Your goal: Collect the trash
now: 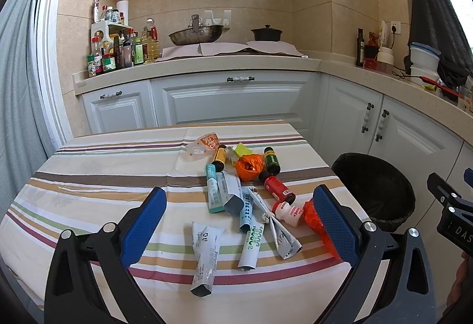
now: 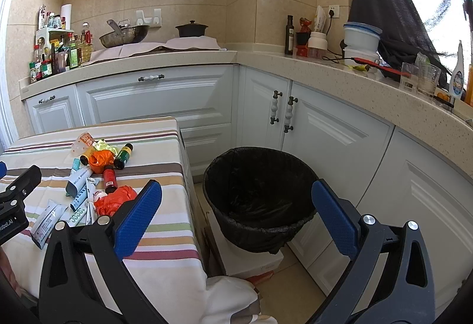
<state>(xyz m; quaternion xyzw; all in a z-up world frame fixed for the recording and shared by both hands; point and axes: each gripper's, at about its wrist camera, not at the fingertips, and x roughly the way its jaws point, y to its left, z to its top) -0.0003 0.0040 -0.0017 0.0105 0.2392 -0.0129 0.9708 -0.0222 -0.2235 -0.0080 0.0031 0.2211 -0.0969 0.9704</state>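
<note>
Both claws gape: left claw (image 1: 239, 223) over trash, right claw (image 2: 236, 214) over bin (image 2: 260, 197).

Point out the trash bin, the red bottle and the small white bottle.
trash bin (image 2: 260, 199), right wrist view, on the black liner inside the bin.
red bottle (image 1: 278, 186), left wrist view, on its red label.
small white bottle (image 1: 289, 212), left wrist view, on its white body.

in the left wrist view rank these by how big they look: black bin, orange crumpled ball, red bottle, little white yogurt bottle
1. black bin
2. orange crumpled ball
3. red bottle, close to the ball, so unsure
4. white yogurt bottle, smallest although it lies nearer the camera
</note>
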